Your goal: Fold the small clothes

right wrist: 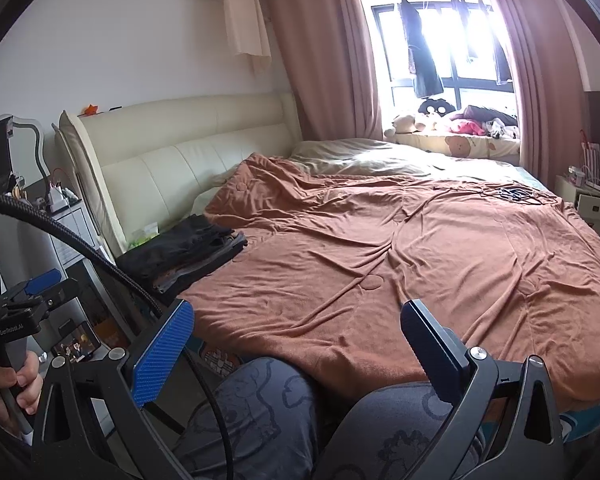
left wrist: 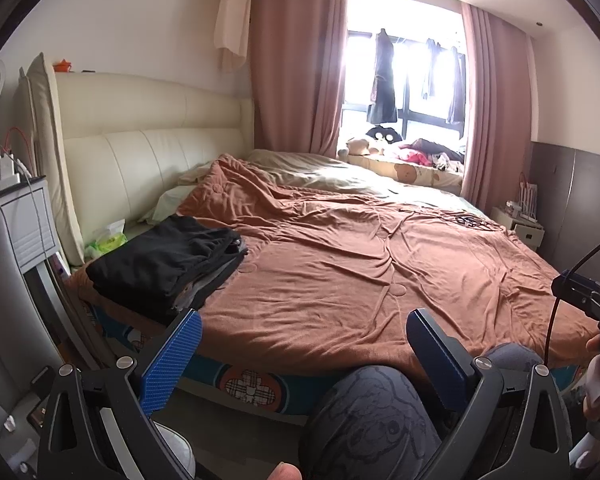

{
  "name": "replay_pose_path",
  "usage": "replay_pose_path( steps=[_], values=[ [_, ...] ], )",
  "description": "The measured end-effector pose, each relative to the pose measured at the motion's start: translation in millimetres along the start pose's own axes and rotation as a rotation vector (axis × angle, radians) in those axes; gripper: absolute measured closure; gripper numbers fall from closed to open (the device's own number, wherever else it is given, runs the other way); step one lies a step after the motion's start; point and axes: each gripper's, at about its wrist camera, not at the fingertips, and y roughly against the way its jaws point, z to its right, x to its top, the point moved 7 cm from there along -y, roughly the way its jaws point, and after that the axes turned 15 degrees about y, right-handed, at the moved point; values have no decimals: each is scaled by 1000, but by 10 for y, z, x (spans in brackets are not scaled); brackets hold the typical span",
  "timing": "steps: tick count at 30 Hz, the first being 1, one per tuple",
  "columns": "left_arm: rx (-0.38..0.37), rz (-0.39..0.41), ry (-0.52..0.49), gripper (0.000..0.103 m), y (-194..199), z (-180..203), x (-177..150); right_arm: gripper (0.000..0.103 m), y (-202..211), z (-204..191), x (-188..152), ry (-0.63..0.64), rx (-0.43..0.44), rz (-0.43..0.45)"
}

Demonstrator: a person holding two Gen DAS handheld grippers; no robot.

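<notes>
A stack of folded dark clothes point(left wrist: 168, 258) lies on the near left corner of the bed, on the brown blanket point(left wrist: 360, 264). It also shows in the right wrist view point(right wrist: 188, 254). My left gripper point(left wrist: 304, 320) is open and empty, held back from the bed's near edge, right of the stack. My right gripper point(right wrist: 296, 312) is open and empty, also held short of the bed edge above the person's knees point(right wrist: 260, 408). The left gripper's body shows at the left of the right wrist view point(right wrist: 24, 304).
A cream headboard point(left wrist: 140, 152) stands at the left. A nightstand point(left wrist: 24, 216) with chargers is at the near left. Cables point(left wrist: 470, 220) lie on the far part of the blanket. A window seat point(left wrist: 412, 164) holds toys and clothes. A small cabinet point(left wrist: 518, 226) stands at the right.
</notes>
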Motion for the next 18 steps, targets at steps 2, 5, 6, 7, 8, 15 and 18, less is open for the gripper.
replay_pose_path(
  steps=[2,5,6,7,8,15,18],
  values=[
    [3,1,-7,0,5,11,-17,0,-8,12,2,-2,1,-3],
    [2,-1,-8,0,6,18,-31,0,-6,13,-5,0,-3,-8],
    [4,-2,-7,0,6,17,-36,0,-4,13,-7,1,-1,-9],
    [5,-1,-5,0,10,13,-35,0,-2,13,-7,1,0,-8],
    [4,-1,-3,0,10,7,-38,0,-1,16,-7,2,1,-7],
    [8,2,12,0,6,-35,-29,0,-27,26,-20,7,2,-18],
    [9,4,14,0,-5,-42,-27,0,-52,34,-22,7,5,-24]
  ],
)
